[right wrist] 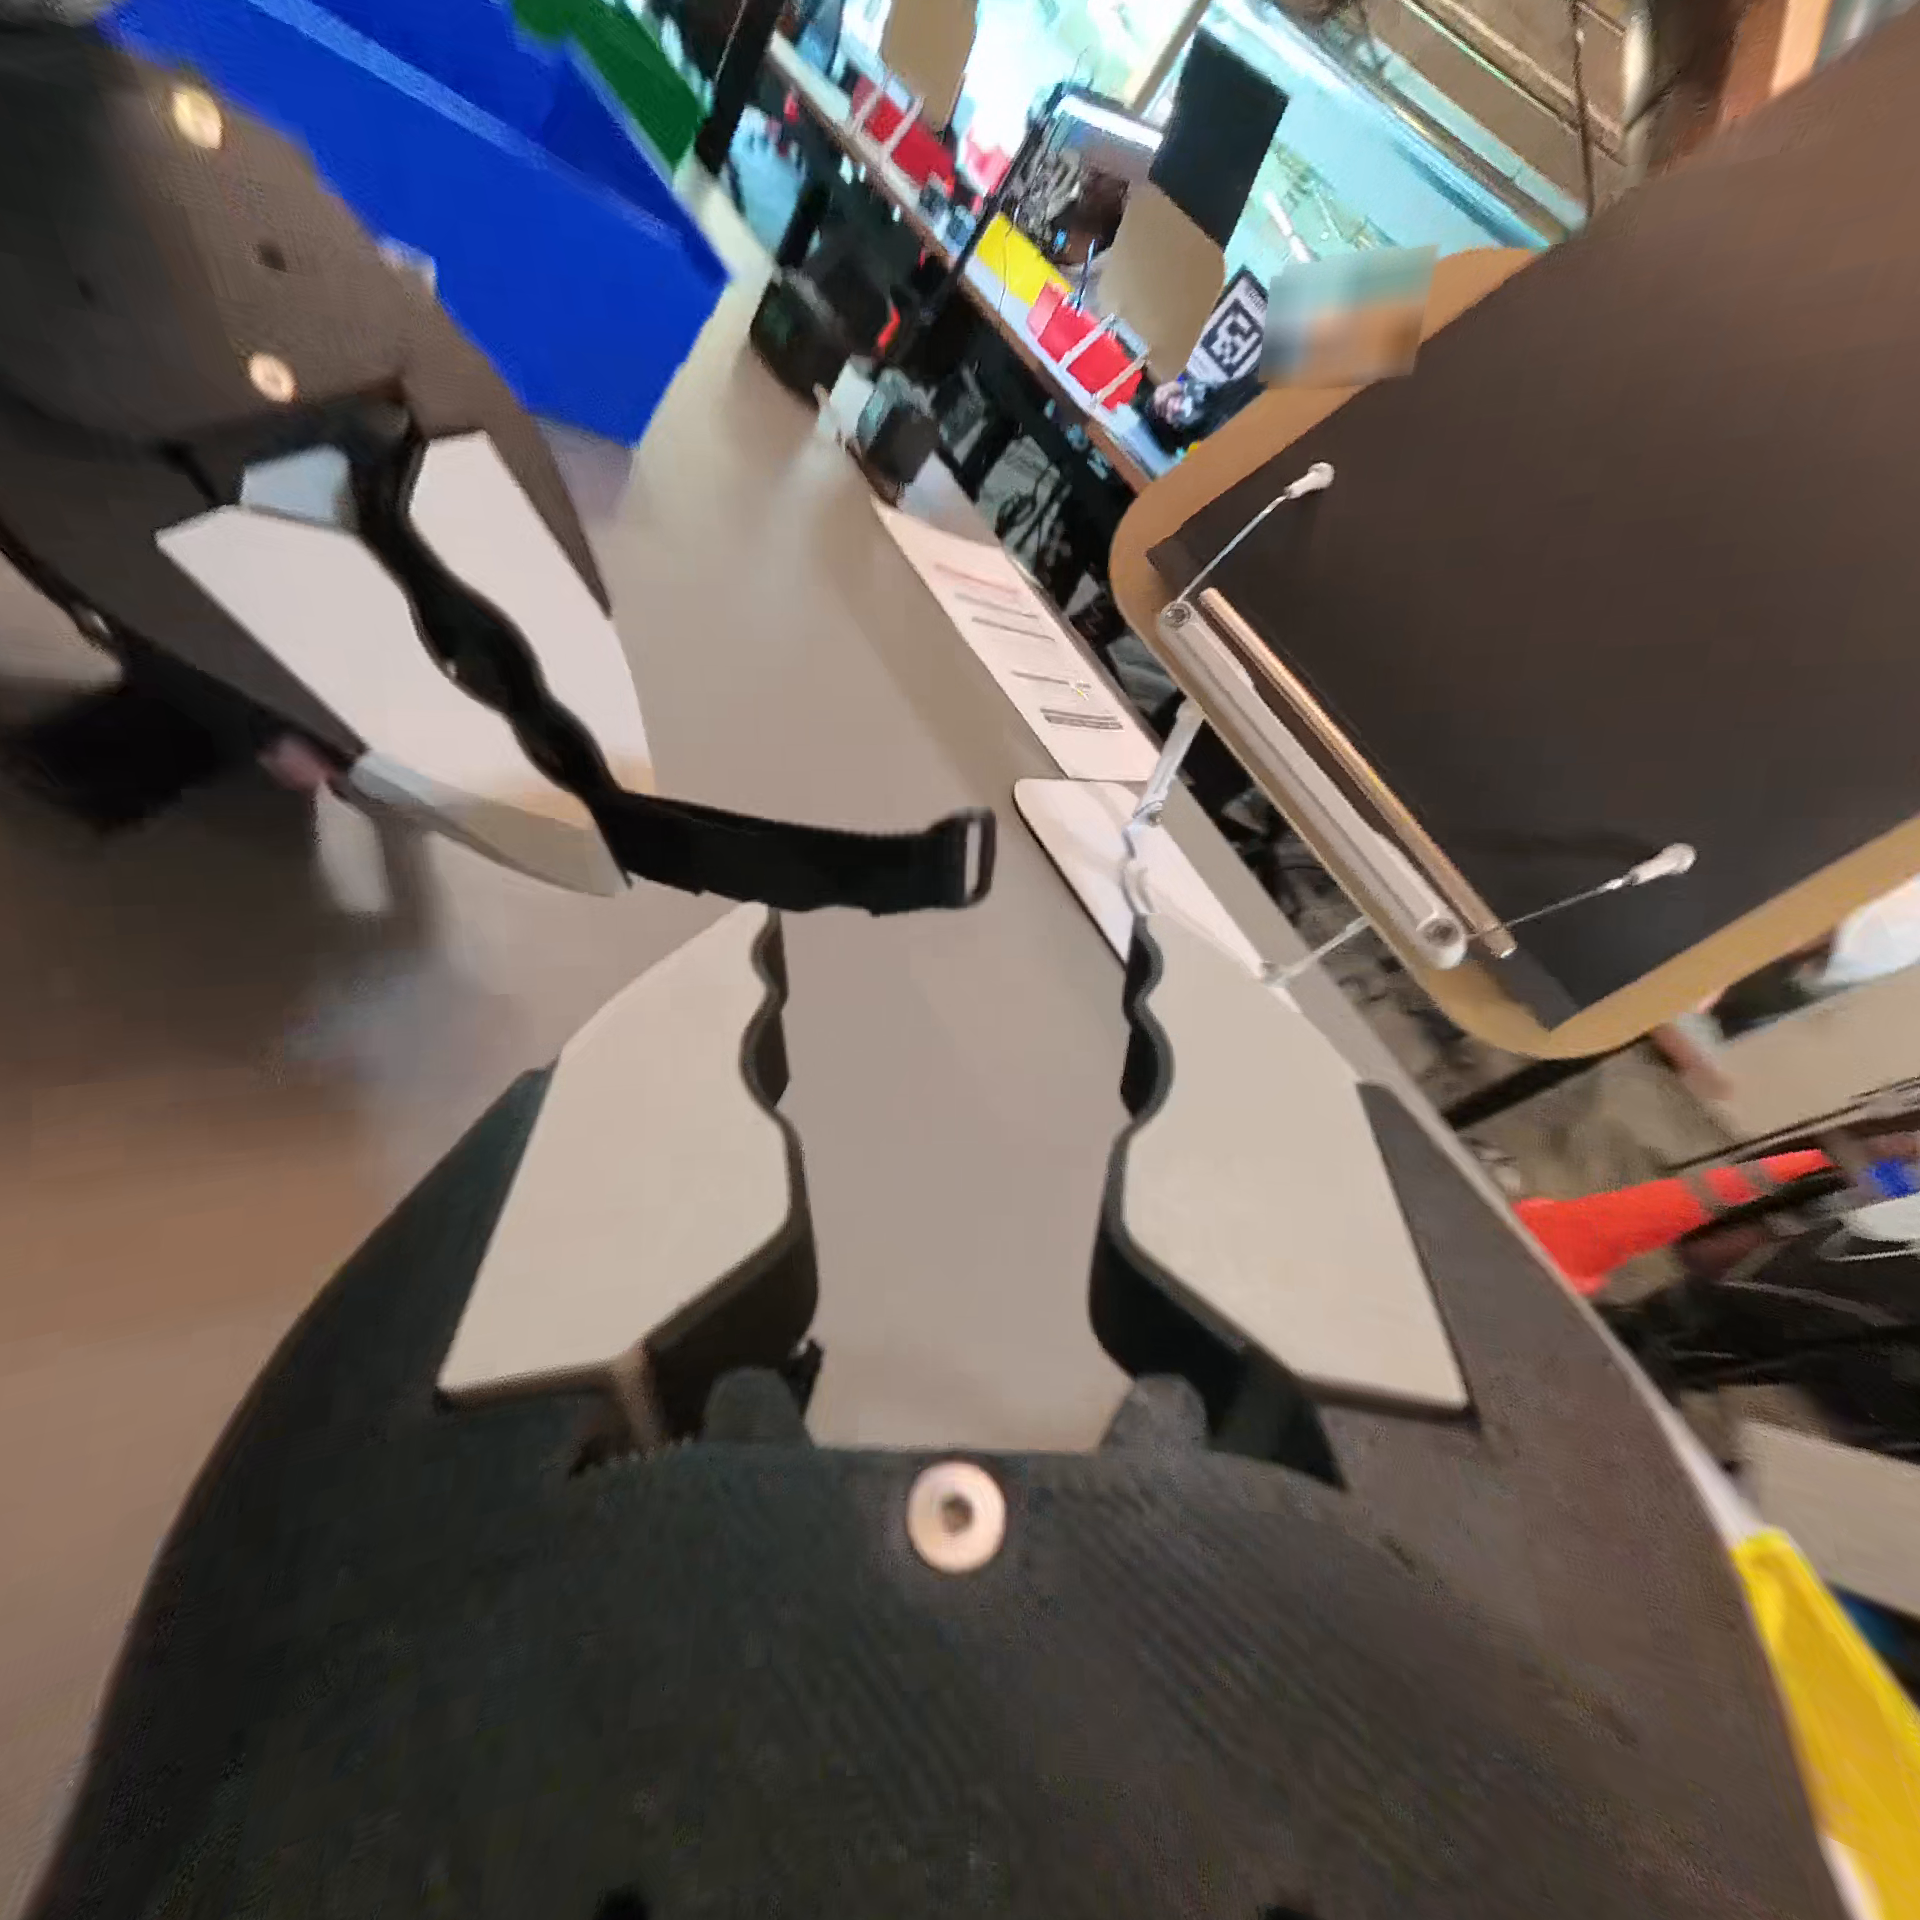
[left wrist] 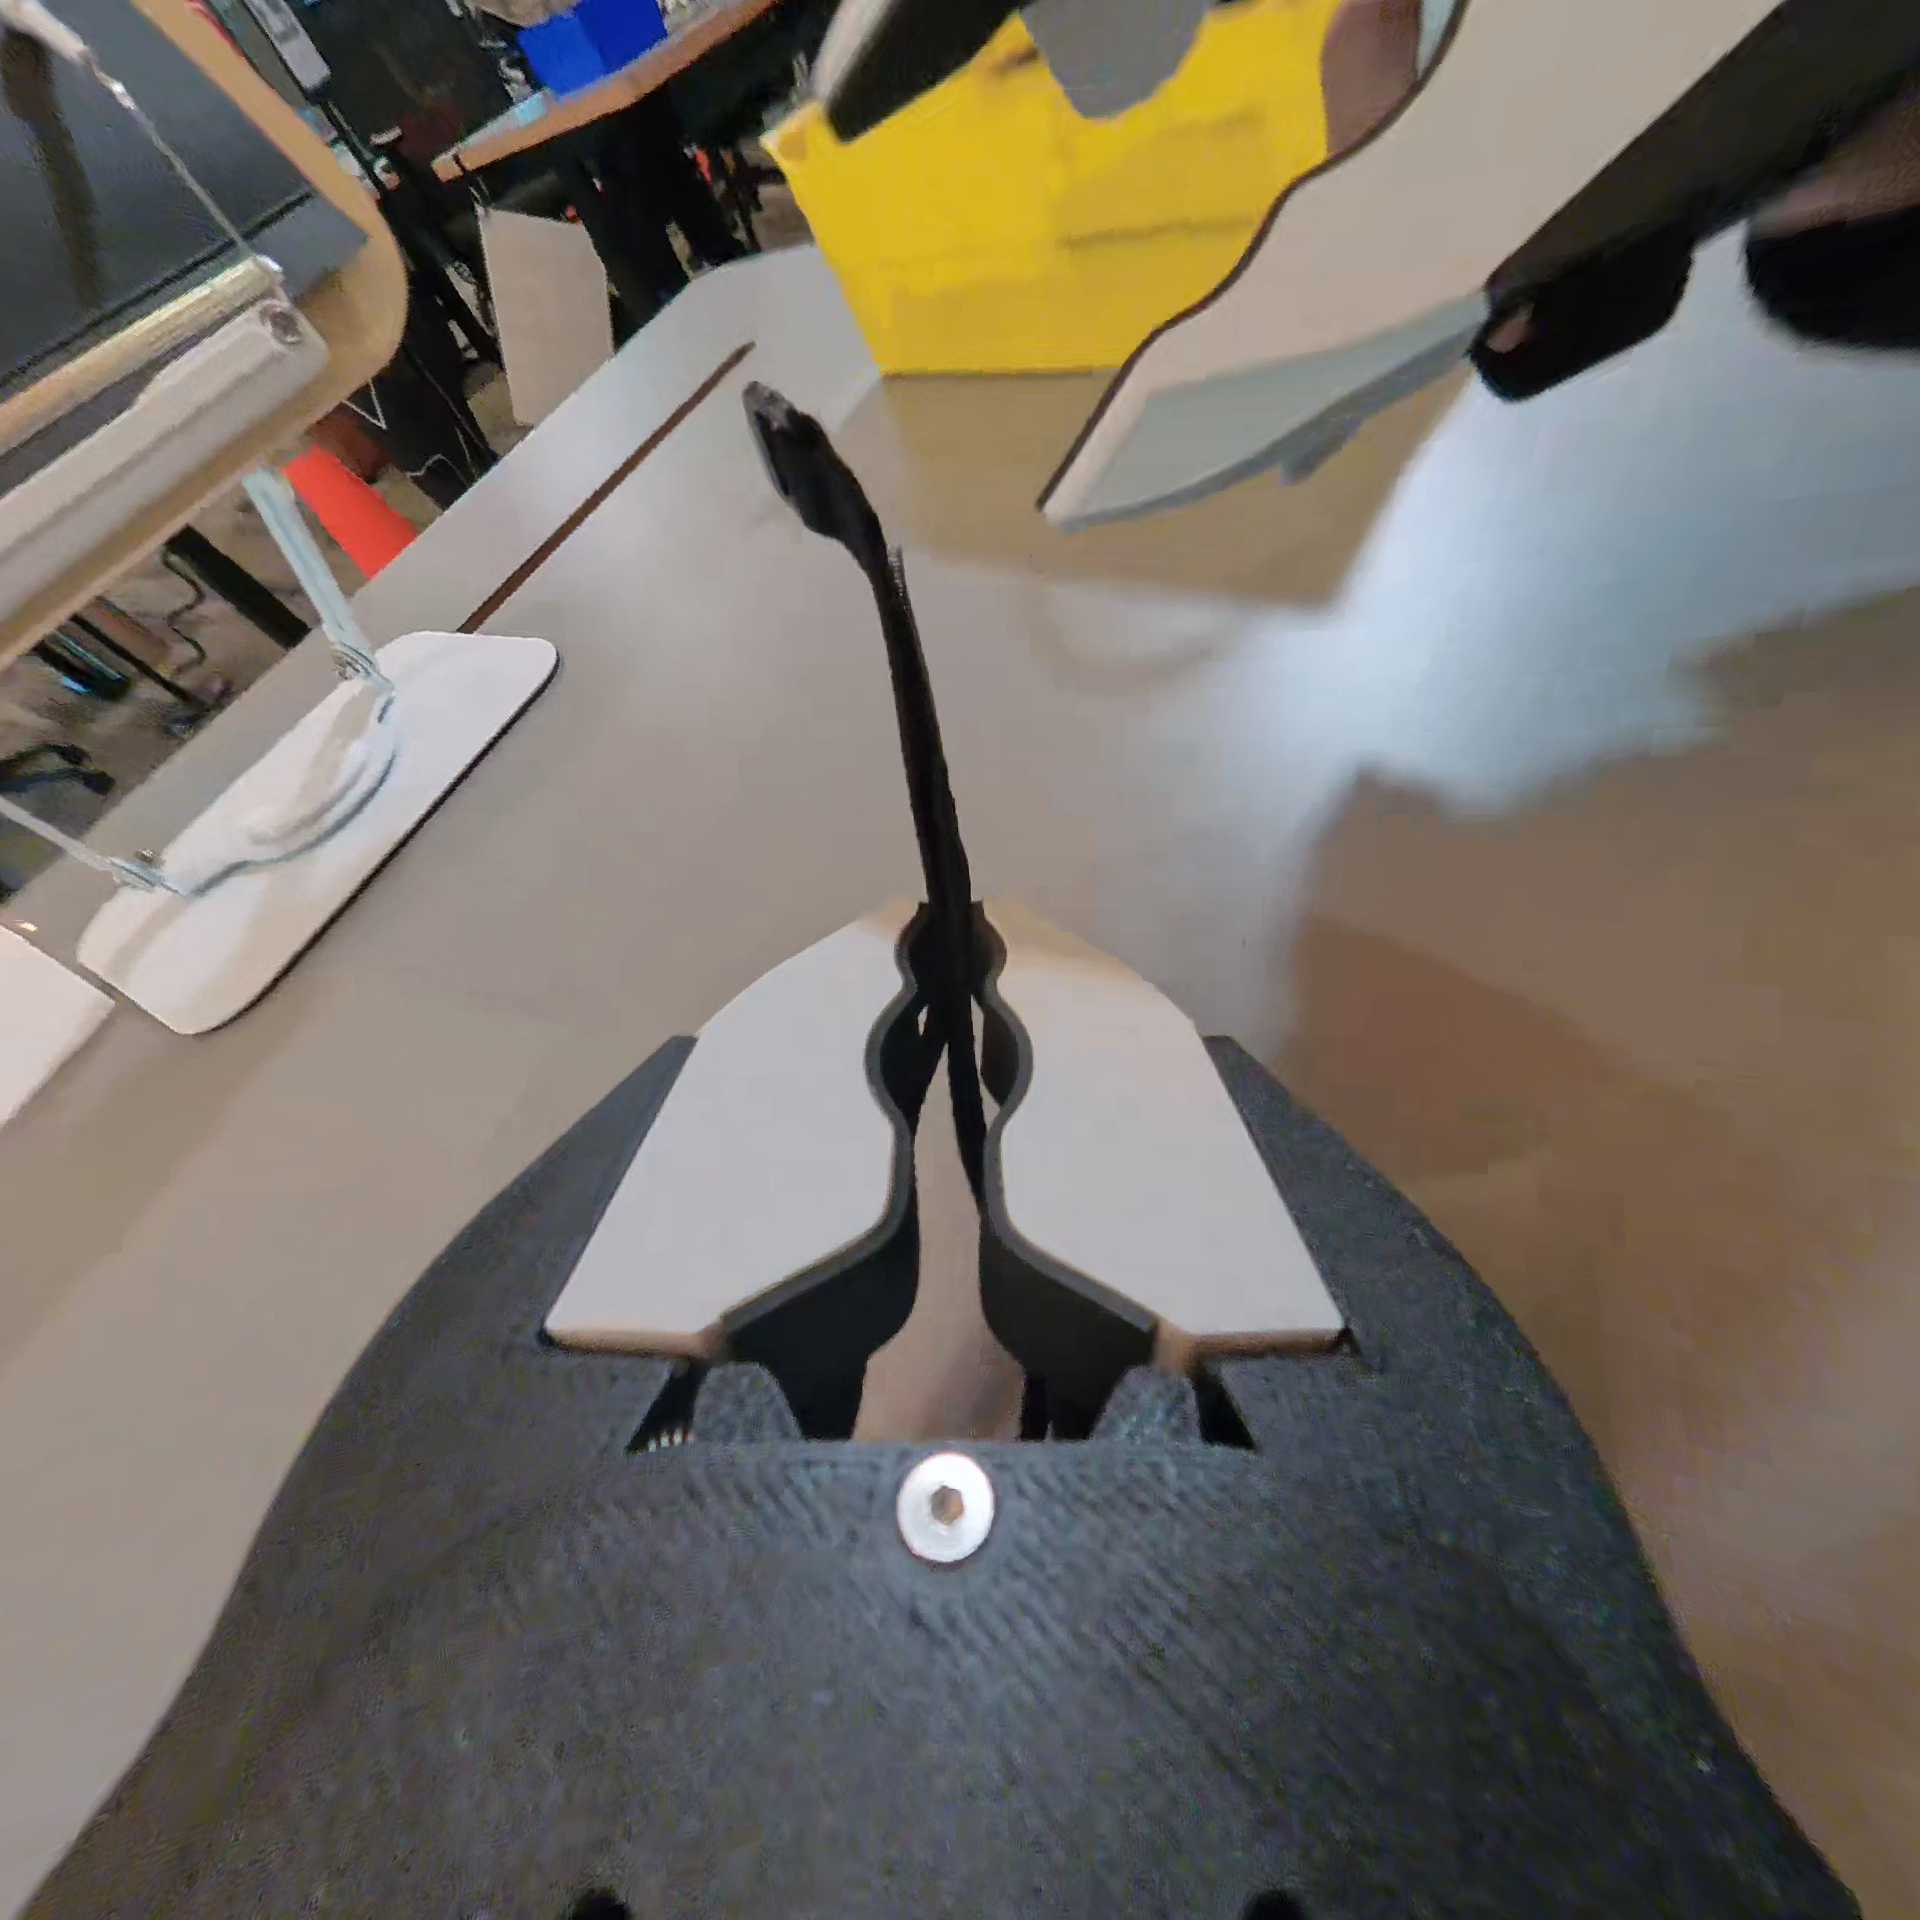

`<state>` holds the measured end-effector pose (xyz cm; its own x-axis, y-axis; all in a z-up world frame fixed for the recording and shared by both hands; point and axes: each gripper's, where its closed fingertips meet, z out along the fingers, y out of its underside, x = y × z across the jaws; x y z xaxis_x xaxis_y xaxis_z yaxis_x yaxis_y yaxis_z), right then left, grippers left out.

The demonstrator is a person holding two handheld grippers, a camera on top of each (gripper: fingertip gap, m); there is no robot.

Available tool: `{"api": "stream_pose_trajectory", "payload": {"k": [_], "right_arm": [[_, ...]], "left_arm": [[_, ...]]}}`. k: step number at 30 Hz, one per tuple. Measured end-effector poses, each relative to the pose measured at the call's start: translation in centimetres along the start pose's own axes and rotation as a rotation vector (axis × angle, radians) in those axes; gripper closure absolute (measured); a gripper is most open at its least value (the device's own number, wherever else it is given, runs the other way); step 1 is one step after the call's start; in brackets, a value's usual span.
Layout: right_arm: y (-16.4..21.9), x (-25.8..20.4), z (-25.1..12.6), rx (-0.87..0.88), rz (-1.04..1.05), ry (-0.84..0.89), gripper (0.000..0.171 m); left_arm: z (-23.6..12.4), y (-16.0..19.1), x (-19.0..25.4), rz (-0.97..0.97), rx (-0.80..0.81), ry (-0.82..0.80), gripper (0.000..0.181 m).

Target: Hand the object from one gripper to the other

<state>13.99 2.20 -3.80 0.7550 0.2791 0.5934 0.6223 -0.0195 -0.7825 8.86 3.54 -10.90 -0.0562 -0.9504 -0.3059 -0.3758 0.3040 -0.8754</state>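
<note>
1. The left gripper (left wrist: pixel 951 935) is clenched on a black woven strap (left wrist: pixel 914 665); its two pale, flat fingers with wavy, scalloped inner edges meet at the tips and pinch the strap between them
2. From that pinch the strap stands out ahead of the left gripper as a thin, stiff band, ending in a small dark rectangular buckle (left wrist: pixel 784 436) at its far end; more of the band trails back between the fingers toward the black, coarsely ribbed printed body
3. In the right wrist view the same strap (right wrist: pixel 790 857) reaches out flat from the left gripper (right wrist: pixel 582 800) at the upper left, its buckle loop (right wrist: pixel 971 857) lying just ahead of the right gripper's fingertips
4. The right gripper (right wrist: pixel 951 935) is released: its fingers stand wide apart with bare matte surface (right wrist: pixel 935 1195) showing between them, and nothing is between them
5. The right gripper (left wrist: pixel 1195 457) shows blurred at the upper right of the left wrist view, apart from the strap
6. The surface (left wrist: pixel 644 831) is smooth grey-beige; to the left of the left gripper a white rounded plate (left wrist: pixel 312 810) holds a thin metal stand
</note>
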Motion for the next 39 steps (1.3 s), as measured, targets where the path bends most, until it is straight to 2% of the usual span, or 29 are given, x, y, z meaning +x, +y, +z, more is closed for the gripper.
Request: {"api": "stream_pose_trajectory", "payload": {"k": [5,10,13,16,24,27,30,34,39], "right_arm": [[0.3,1.0,-0.4,0.067,0.232,-0.04,0.107],[-0.8,-1.5,0.4,0.148,0.496,-0.23,0.102],[-2.1,-3.6,0.7,0.2,0.649,-0.372,0.102],[-3.6,-5.9,0.9,0.24,0.758,-0.499,0.107],[-5.0,-10.5,1.5,0.188,0.741,-0.612,0.131],[-5.3,-11.2,1.5,0.189,0.784,-0.646,0.133],[-6.1,-11.1,1.1,0.236,0.83,-0.689,0.126],[-5.0,-11.3,1.4,0.17,0.787,-0.651,0.162],[-4.9,-11.1,1.3,0.152,0.761,-0.637,0.168]], "left_arm": [[-1.7,-3.1,-1.5,-0.328,0.251,0.06,0.176],[-6.1,-7.6,-3.9,-0.797,0.713,0.281,0.176],[-8.0,-7.9,-5.8,-1.025,0.904,0.373,0.177],[-9.0,-7.9,-6.8,-1.128,1.014,0.414,0.176],[-9.4,-9.4,-5.2,-1.123,1.064,0.517,0.177],[-9.3,-9.7,-4.7,-1.102,1.061,0.51,0.176],[-9.1,-9.6,-4.8,-1.085,1.054,0.434,0.176],[-9.3,-9.8,-4.7,-1.1,1.071,0.481,0.176],[-9.2,-9.7,-4.6,-1.087,1.059,0.475,0.176]]}}
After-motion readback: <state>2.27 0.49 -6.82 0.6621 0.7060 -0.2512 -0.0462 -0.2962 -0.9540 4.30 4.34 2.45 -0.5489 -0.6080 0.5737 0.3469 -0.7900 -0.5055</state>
